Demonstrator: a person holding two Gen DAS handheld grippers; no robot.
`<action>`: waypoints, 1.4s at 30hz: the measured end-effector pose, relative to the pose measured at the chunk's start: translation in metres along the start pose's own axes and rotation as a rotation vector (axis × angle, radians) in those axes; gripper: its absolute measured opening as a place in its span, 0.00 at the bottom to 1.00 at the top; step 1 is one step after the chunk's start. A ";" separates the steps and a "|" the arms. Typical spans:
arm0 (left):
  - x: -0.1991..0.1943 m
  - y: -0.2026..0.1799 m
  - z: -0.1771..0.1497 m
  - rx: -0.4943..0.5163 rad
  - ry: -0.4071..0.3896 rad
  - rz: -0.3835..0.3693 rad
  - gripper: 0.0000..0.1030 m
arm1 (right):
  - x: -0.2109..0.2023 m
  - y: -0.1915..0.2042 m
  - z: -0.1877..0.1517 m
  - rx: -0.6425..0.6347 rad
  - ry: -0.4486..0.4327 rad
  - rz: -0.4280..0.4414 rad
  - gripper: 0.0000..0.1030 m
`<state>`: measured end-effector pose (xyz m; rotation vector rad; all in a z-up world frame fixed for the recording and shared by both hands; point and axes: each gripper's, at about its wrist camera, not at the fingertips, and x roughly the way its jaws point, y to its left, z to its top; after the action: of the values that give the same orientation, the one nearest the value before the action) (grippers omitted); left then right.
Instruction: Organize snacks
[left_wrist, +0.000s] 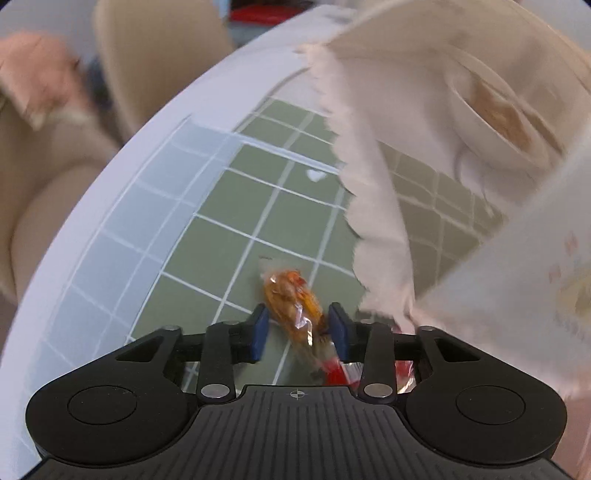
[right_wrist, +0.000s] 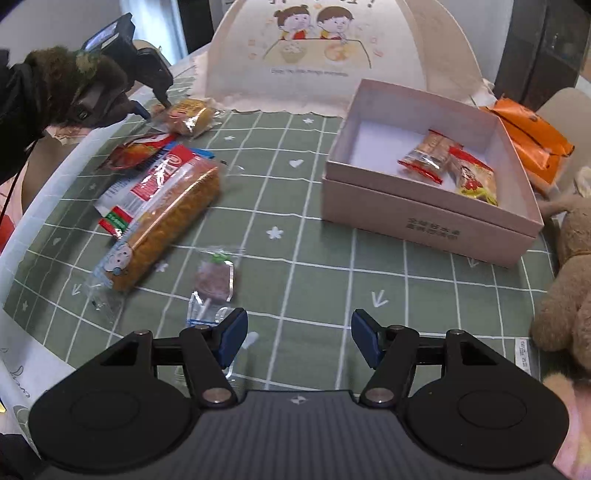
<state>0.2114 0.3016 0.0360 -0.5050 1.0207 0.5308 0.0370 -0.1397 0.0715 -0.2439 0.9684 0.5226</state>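
snacks lie scattered over the green checked cloth (right_wrist: 295, 229) on the worktop. at the lower middle of the left wrist view, the left tool (left_wrist: 298, 326) has its blue pads on either side of a small orange wrapped snack (left_wrist: 291, 302); whether they press on it cannot be told. in the right wrist view that same pair sits at the upper left. the right tool (right_wrist: 299, 339), at the bottom middle, stands about half open with nothing between its pads. just above its left pad lies a wrapped lollipop (right_wrist: 216, 284), and a long biscuit pack (right_wrist: 166, 218) lies at centre left. the open pink box (right_wrist: 424, 206) at the right holds two small packets (right_wrist: 450, 166).
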 end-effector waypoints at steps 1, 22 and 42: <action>-0.004 0.000 -0.007 0.041 -0.009 -0.016 0.23 | 0.000 0.001 0.004 -0.011 -0.008 -0.004 0.61; -0.155 0.103 -0.214 0.111 -0.041 -0.457 0.18 | 0.020 0.109 0.065 -0.281 -0.092 0.083 0.74; -0.196 0.185 -0.297 -0.163 -0.074 -0.383 0.19 | 0.230 0.262 0.276 -0.400 0.057 0.164 0.39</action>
<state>-0.1816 0.2249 0.0546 -0.8001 0.7872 0.2889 0.2022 0.2715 0.0407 -0.5424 0.9378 0.8642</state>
